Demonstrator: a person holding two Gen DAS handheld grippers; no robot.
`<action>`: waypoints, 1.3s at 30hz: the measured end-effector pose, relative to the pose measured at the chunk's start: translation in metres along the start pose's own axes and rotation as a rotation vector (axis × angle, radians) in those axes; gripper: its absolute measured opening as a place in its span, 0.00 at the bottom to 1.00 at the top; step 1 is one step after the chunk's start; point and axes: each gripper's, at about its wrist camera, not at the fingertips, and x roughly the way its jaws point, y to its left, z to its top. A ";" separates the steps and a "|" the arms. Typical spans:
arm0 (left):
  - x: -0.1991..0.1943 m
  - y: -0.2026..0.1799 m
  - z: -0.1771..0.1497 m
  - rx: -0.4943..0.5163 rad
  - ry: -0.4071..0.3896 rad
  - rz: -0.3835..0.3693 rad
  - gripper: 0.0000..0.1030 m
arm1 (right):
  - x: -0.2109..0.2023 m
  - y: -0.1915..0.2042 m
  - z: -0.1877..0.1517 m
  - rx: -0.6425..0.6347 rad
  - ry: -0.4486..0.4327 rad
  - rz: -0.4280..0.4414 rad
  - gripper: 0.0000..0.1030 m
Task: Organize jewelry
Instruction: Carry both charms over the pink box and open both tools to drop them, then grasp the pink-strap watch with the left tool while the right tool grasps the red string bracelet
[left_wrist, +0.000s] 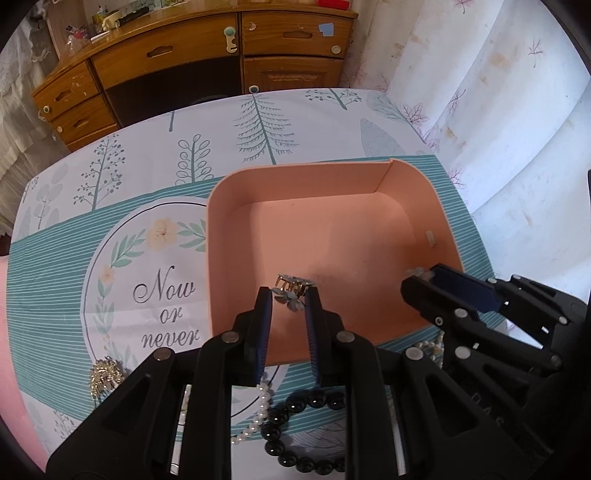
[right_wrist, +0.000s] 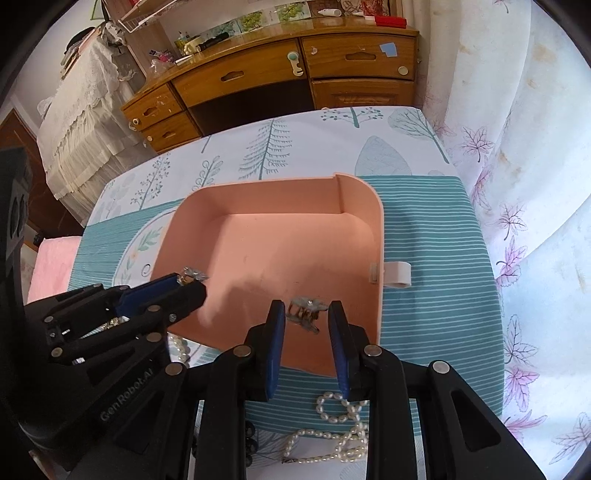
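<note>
Two black hand-held grippers, left (left_wrist: 289, 297) and right (right_wrist: 306, 318), each pinch a small, light, fragile silver flower hair claw (left_wrist: 291, 290) (right_wrist: 306, 312) by its body, jaws narrowly parted, above the empty pink box (left_wrist: 221, 236).

A home bedroom.
You face a wooden dresser (right_wrist: 280, 74) cluttered on top, floral curtains (right_wrist: 517, 184), and a lace-draped cloth (right_wrist: 81, 122).
</note>
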 end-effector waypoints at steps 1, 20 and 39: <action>-0.001 0.000 -0.001 0.002 -0.002 -0.003 0.15 | 0.000 -0.001 -0.001 0.005 0.004 0.000 0.38; -0.089 0.016 -0.045 0.062 -0.109 -0.017 0.16 | -0.093 -0.016 -0.045 0.030 -0.089 0.019 0.55; -0.179 -0.011 -0.201 0.204 -0.140 -0.066 0.16 | -0.200 -0.019 -0.217 -0.004 -0.118 0.014 0.55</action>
